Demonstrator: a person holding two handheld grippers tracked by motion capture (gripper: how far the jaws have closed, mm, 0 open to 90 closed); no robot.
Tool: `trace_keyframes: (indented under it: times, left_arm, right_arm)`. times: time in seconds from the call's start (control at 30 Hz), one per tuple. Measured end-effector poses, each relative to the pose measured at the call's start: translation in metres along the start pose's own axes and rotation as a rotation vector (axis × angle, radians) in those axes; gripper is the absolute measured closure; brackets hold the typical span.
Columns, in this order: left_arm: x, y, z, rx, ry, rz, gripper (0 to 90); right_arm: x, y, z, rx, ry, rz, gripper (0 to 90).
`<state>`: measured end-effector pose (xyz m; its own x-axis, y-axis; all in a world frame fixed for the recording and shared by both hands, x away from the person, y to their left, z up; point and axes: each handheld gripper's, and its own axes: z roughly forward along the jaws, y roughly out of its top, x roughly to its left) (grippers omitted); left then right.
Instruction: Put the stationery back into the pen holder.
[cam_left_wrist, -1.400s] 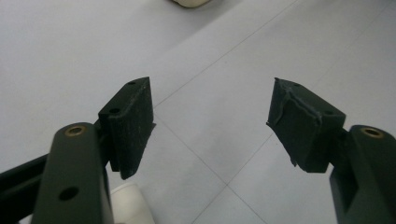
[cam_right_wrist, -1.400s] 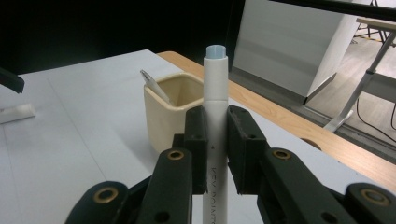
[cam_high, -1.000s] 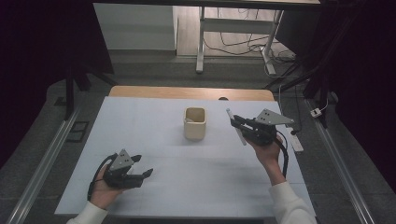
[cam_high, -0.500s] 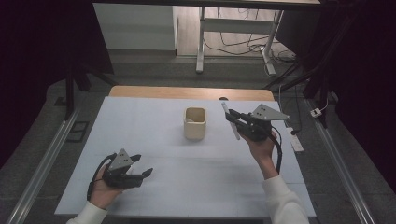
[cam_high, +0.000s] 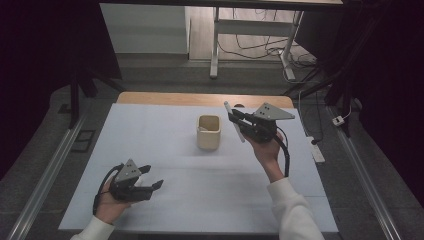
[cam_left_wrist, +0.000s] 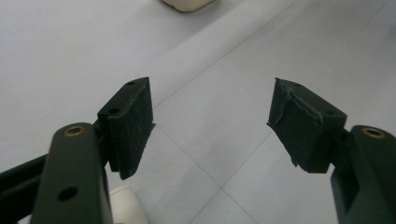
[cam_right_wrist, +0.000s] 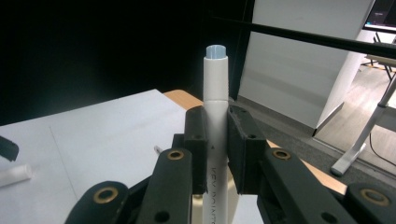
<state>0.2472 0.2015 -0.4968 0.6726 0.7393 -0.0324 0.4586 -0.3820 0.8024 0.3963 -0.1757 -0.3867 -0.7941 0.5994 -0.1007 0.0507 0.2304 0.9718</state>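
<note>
Now the white marker pen (cam_right_wrist: 215, 116) sits clamped between the jaws of the right gripper (cam_high: 239, 121), raised above the table (cam_high: 150, 130) just right of the cream cup (cam_high: 208, 132). Well apart at near left, the left gripper (cam_high: 152, 177) rests with jaws spread wide, holding nothing.

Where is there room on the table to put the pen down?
Lots of bare sheet between the cup and the left tongs, and along the far-left edge. It is tighter on the right, where the right tongs hold the pen beside the cup.
</note>
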Motion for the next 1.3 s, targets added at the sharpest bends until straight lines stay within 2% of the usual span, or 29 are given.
trace_keyframes:
  times: [0.87, 1.13, 1.3]
  left_arm:
    - [-0.001, 0.000, 0.003, 0.008, -0.015, 0.000, 30.0]
    - [-0.001, 0.000, 0.003, 0.009, -0.018, 0.001, 30.0]
    - [-0.001, 0.000, 0.003, 0.009, -0.019, 0.001, 30.0]
  right_arm:
    - [-0.001, 0.020, 0.032, -0.042, 0.011, 0.064, 77.6]
    - [0.001, 0.020, 0.044, -0.039, 0.013, 0.070, 77.6]
    - [-0.001, 0.018, 0.053, -0.038, 0.015, 0.095, 77.6]
